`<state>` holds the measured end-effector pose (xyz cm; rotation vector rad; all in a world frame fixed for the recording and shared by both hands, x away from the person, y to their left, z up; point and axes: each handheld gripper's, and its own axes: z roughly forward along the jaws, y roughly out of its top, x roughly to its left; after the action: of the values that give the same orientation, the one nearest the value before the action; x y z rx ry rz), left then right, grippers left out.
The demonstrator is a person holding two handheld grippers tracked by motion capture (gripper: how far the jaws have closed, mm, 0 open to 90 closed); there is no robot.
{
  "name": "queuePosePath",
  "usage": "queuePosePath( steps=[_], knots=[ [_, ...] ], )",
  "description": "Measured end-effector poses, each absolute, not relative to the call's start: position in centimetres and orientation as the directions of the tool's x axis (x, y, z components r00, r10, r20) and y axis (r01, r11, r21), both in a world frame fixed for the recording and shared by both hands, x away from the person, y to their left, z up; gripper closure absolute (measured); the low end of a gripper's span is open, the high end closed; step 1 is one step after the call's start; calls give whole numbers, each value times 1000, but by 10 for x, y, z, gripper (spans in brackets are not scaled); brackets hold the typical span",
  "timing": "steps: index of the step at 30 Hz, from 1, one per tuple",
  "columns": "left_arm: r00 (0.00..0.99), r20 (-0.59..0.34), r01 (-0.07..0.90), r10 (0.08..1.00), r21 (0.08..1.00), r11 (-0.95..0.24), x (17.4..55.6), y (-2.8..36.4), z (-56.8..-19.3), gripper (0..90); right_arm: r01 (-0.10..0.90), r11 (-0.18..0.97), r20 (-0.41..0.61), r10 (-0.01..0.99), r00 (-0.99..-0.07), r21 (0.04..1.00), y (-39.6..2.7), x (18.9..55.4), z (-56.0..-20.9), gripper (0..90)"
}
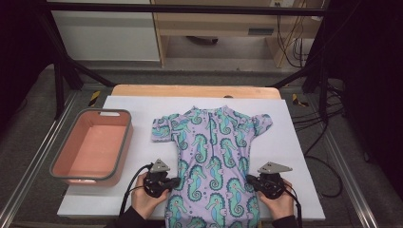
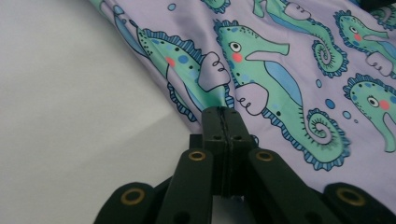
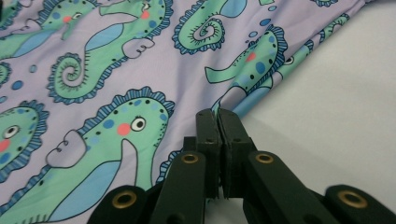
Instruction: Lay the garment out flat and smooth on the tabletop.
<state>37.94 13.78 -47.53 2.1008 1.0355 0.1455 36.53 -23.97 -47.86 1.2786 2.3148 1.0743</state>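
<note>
The swimsuit (image 1: 211, 156) runs off the bottom edge of the high view, so its lower end is cut away between the two grippers. Under the left gripper (image 2: 223, 112) and the right gripper (image 3: 217, 114), the pinched cloth edge is hidden (covered by the black tips).

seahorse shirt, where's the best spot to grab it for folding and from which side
Grip the seahorse shirt by its two long side edges near the hem, each from its own outer side. It lies flat, so only the edges offer a pinchable fold; both grippers' jaws already pinch there.
</note>
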Motion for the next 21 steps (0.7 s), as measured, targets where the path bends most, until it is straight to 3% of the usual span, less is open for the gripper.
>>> queuePosePath(
  steps=[4, 7, 8, 11, 13, 16, 21],
  knots=[
    [664, -236, 627, 710, 692, -357, 380, 150, -473, 897, 617, 315, 114, 824, -555, 721, -244, 356, -476, 884],
    [686, -234, 605, 689, 709, -362, 373, 149, -476, 889, 610, 327, 103, 821, -562, 722, -243, 355, -478, 829],
    [690, -235, 602, 685, 712, -362, 372, 148, -476, 861, 579, 326, 79, 822, -564, 747, -245, 358, -477, 734],
    [699, -226, 573, 678, 744, -343, 374, 149, -474, 721, 531, 293, 64, 830, -554, 795, -251, 370, -472, 623],
    [699, -224, 570, 679, 748, -341, 375, 150, -474, 701, 521, 283, 56, 839, -542, 805, -253, 374, -470, 609],
    [696, -223, 562, 683, 761, -324, 380, 153, -475, 583, 493, 278, 16, 859, -512, 824, -260, 392, -466, 536],
    [716, -225, 543, 661, 775, -324, 387, 152, -473, 431, 482, 265, -11, 884, -468, 835, -267, 420, -461, 488]
  ],
)
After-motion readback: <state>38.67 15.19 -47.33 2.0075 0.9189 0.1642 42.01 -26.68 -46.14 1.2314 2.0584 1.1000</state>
